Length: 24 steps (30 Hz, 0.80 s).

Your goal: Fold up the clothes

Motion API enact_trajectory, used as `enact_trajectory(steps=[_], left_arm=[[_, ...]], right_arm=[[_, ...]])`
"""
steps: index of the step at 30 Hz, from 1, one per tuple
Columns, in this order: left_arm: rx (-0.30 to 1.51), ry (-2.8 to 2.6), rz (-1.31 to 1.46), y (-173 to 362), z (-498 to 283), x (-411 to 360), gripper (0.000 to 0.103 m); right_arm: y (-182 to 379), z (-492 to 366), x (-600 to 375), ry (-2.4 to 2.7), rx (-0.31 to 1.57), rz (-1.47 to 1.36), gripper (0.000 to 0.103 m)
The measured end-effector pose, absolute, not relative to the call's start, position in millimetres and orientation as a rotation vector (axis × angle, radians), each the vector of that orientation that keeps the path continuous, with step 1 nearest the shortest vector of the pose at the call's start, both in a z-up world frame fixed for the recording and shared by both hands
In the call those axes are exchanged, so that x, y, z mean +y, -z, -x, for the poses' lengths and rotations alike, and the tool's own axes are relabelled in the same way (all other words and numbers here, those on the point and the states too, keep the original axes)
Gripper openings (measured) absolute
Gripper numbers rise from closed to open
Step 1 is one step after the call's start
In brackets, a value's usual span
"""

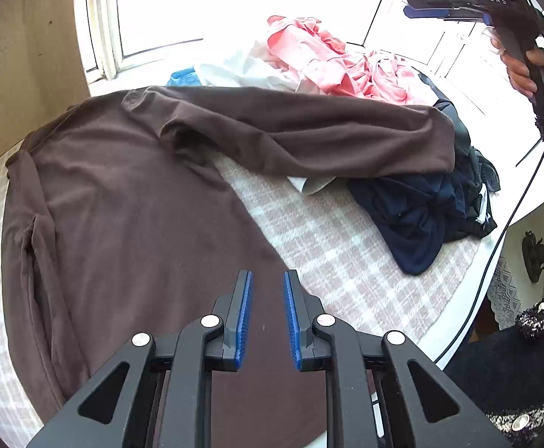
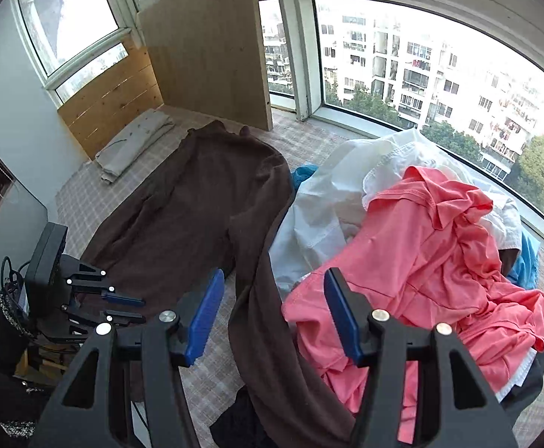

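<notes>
Below our left gripper (image 1: 266, 317), jaws slightly parted and empty, the brown long-sleeved cotton top (image 1: 130, 205) fills the lower left; its sleeve runs toward our right gripper (image 2: 272, 321), half-open, empty.

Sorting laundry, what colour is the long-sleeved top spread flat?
Dark brown long-sleeved top; clearest in the left wrist view.

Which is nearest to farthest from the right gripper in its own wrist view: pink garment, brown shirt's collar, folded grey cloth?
From the right gripper, whose jaws stand open:
1. Pink garment: just beyond the right-hand finger, on the pile.
2. Brown shirt's collar: far end of the shirt, up the middle.
3. Folded grey cloth: upper left, beside the wooden panel.
</notes>
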<state>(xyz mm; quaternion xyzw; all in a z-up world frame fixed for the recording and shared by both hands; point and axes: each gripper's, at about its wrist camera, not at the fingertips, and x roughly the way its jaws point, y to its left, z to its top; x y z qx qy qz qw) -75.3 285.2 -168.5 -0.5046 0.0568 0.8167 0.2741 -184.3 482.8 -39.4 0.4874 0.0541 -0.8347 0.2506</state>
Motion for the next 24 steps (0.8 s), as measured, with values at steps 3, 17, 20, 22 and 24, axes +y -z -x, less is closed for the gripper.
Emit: enact_trajectory(steps=[3,17,20,22,24], left_arm=[[0.177,-2.237,1.362,177,111,292,0.017],[0.28,-2.191,1.428,231,242,289,0.016],[0.362,-2.134,1.459,249,250,302,0.016],[0.372,-2.12,1.439,252,248,304,0.017],[0.359,-2.11,1.435,251,248,302,0.017]], right_arm=[[95,227,436,2.175,0.301,-1.452,0.055],[127,273,468,1.981,0.102,-1.634,0.003],[108,284,506,2.125,-0.004,-1.616,0.003],[115,287,514,2.125,-0.036,-1.645,0.003],[122,283,515,2.071,-0.079,-1.684,0.005]])
